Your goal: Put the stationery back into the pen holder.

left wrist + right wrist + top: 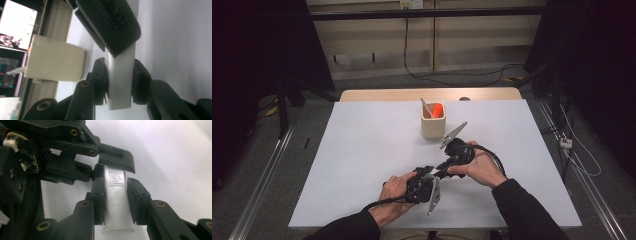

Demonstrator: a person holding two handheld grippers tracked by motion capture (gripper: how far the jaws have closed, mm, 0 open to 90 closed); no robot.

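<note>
Left gripper [435, 176]: clamped across one end of a white stick [120, 75], pads pressed flat on both sides in the left gripper view. Right gripper [446, 166]: likewise closed on the white stick, on its other end, printed label facing the camera in the right gripper view. Held in the air between the two tools, low over the white table [362, 165], near the person's edge and well short of the beige cup [432, 131] with the orange thing [437, 110] inside.

Risks, as judged:
- Slipped out sideways if pulled on with pads so close to the ends; smooth plastic, little bite.
- Dropped on the table and rolled off if one grip eased before the other took the full load.
- Bent or cracked if the two hands twisted against each other rather than along the stick's length.
- Popped apart with a jerk, should the faint line across it be a cap seam, one half flung loose.
- Jaws of the two tools crowded together, almost touching; knocked against each other and grip jarred.
- Cup tipped if a freed hand shot forward.
</note>
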